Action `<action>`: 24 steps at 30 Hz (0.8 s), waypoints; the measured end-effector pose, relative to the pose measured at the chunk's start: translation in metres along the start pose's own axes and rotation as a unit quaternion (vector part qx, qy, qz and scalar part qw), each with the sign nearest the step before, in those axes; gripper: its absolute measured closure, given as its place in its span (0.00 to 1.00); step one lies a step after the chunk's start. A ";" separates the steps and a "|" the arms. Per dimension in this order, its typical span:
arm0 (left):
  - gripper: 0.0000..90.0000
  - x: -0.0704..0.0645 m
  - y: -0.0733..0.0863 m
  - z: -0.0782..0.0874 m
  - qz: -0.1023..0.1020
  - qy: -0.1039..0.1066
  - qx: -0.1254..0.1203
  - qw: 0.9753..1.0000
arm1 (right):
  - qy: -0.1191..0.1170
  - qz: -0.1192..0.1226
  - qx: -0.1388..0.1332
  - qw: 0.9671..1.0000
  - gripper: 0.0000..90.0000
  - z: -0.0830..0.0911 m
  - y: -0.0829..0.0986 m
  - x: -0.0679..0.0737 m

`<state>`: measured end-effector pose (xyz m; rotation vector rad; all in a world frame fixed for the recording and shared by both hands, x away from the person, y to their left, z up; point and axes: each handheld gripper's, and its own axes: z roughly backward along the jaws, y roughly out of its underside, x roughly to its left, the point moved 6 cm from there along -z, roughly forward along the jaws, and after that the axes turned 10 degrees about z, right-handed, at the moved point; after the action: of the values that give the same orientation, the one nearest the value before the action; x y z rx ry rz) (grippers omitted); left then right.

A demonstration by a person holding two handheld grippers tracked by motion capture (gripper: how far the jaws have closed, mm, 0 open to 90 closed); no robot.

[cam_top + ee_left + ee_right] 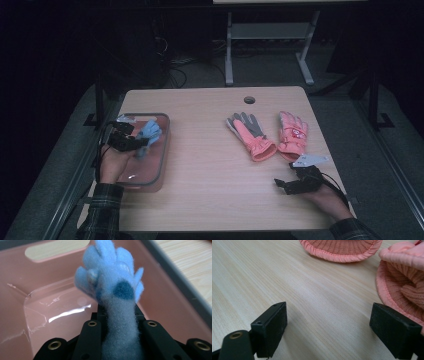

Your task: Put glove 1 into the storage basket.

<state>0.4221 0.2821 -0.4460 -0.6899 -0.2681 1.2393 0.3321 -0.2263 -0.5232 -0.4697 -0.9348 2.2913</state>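
High view | left gripper (136, 144) fingers clamp blue glove (148, 134) over pink bin (163, 150) | right gripper (285, 185) fingers spread wide, low on table (210, 165)

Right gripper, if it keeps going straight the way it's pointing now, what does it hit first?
Probably the cuff of the pink glove: the open right gripper has bare table between its jaws, and that cuff lies just ahead by the right jaw. The pink and grey glove lies farther on.

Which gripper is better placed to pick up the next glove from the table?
Right. The right gripper rests open just in front of the pink gloves, their cuffs close ahead of its jaws. The left gripper is across the table, shut on the blue glove over the pink bin.
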 end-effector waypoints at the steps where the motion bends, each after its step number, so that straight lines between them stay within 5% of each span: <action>1: 0.85 0.001 0.001 -0.002 0.003 0.002 0.004 1.000 | 0.000 0.000 0.000 1.000 0.16 0.000 0.000 0.000; 10: 0.83 0.004 0.010 -0.018 0.015 0.009 0.036 0.999 | 0.000 0.000 0.000 1.000 0.16 0.000 0.000 0.000; 15: 0.81 0.007 0.014 -0.022 0.013 -0.008 0.060 0.998 | 0.000 0.000 0.000 1.000 0.16 0.000 0.000 0.000; 24: 0.59 0.010 0.016 -0.027 0.027 0.007 0.068 0.997 | 0.000 0.000 0.000 1.000 0.16 0.000 0.000 0.000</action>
<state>0.4273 0.2845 -0.4784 -0.5911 -0.1531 1.2908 0.3320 -0.2263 -0.5232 -0.4689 -0.9350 2.2911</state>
